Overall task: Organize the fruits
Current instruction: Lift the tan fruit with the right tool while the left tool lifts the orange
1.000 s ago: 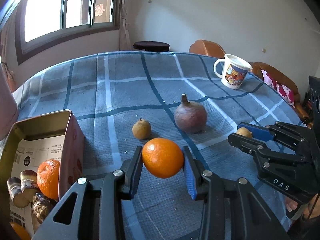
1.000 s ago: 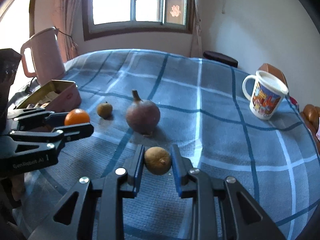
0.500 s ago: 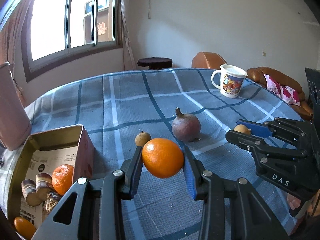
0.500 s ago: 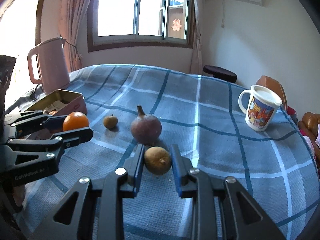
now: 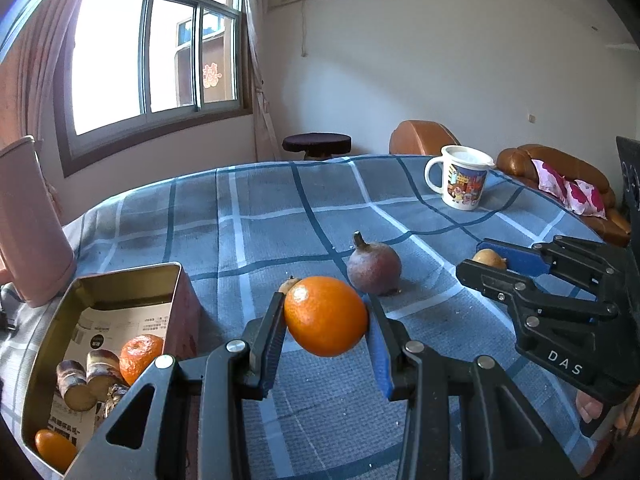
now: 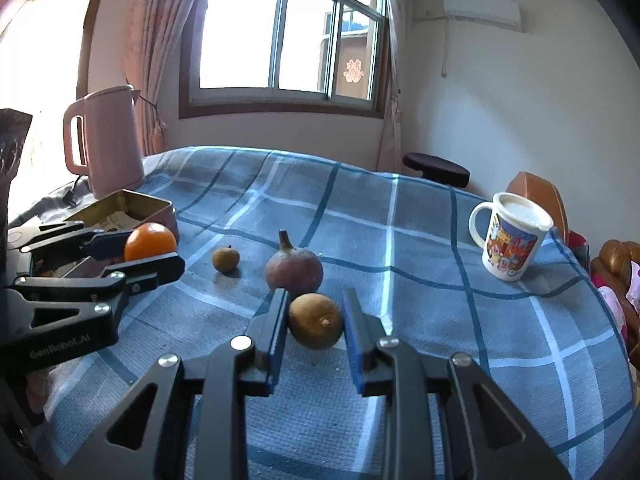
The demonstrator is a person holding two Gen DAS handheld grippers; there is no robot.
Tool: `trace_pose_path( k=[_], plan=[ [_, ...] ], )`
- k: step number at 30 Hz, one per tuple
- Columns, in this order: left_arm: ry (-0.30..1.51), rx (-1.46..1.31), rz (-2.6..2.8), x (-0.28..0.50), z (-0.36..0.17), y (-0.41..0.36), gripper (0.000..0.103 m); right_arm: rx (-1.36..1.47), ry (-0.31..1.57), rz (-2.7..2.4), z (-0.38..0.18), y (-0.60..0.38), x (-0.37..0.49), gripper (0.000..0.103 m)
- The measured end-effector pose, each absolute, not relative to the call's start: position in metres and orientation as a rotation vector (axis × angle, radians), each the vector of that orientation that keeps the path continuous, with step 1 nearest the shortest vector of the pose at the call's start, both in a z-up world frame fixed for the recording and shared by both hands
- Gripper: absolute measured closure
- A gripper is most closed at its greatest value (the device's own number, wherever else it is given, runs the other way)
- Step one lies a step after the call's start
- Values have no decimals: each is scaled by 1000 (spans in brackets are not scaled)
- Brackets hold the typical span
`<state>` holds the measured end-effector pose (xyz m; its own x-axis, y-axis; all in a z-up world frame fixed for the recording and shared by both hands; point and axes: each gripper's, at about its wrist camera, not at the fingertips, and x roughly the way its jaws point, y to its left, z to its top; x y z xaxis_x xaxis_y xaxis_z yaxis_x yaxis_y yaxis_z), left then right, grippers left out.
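Left gripper [image 5: 326, 318]: clamped on orange [image 5: 325, 315], frame centre.
Right gripper [image 6: 316, 322]: clamped on small brown fruit [image 6: 316, 321], frame centre.
Tin box [image 5: 44, 344]: lower left, fruit pieces inside.

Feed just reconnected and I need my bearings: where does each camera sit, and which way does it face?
Left wrist: on the left gripper, facing across the table past its orange; the tin is at left, the right gripper at right.
Right wrist: on the right gripper, facing the window past its brown fruit; the left gripper is at left.
Shared: the purple fruit, the mug.
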<state>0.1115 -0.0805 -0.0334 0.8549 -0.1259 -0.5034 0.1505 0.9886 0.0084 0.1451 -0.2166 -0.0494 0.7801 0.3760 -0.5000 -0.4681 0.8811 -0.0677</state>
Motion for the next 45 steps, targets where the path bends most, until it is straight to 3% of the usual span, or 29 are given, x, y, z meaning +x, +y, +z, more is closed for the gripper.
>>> trace_pose_path(
  k=[45],
  plan=[
    [376,56,-95,81,-22,-78,63,-132,312,467,-32,-234,118,74]
  ],
)
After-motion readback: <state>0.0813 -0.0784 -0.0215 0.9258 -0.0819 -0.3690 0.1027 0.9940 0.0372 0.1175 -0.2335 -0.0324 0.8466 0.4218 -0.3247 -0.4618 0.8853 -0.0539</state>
